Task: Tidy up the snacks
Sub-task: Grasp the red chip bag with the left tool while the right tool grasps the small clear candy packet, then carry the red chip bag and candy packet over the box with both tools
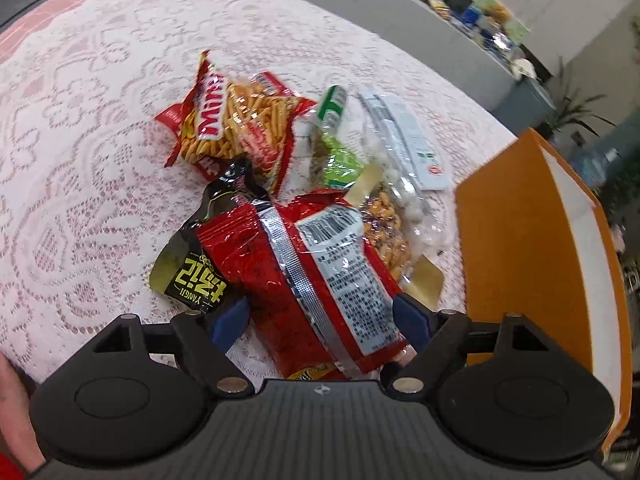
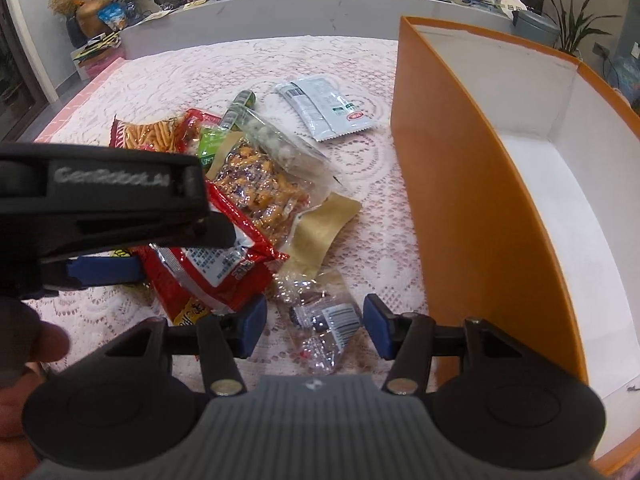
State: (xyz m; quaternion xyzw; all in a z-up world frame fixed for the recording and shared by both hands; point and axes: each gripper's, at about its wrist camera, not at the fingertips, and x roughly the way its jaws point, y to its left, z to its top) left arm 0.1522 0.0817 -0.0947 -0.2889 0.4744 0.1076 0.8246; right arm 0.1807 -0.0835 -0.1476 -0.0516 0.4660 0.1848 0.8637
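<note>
Snacks lie heaped on a white lace tablecloth (image 1: 80,128), just beside an orange box (image 2: 460,200) with a white inside that stands to the right of the pile.

The left gripper (image 1: 320,316) is spread wide, tilted down over the near end of the heap. A red foil packet (image 1: 304,280), back side up with its barcode label showing, lies between the two blue pads; the pads stand at either edge of it and do not visibly press it. A black packet with yellow lettering (image 1: 196,272) pokes out from under the red one on the left, next to the left pad. Farther off sit a red bag of orange sticks (image 1: 236,128), a green-labelled clear bag (image 1: 336,152), a clear bag of golden-brown nuggets (image 1: 384,220) and a pale grey sachet (image 1: 408,140).

The right gripper (image 2: 314,326) is half spread, also pointing down. A small clear wrapped snack with a barcode (image 2: 324,324) lies on the cloth between its pads, with a gap visible on each side, so nothing is pinched. The red foil packet (image 2: 208,276) sits just to the left of its left pad, and the orange box wall stands close on the right. The black body of the left gripper crosses the left side of this view. A hand (image 2: 24,360) shows at the lower left edge.
</note>
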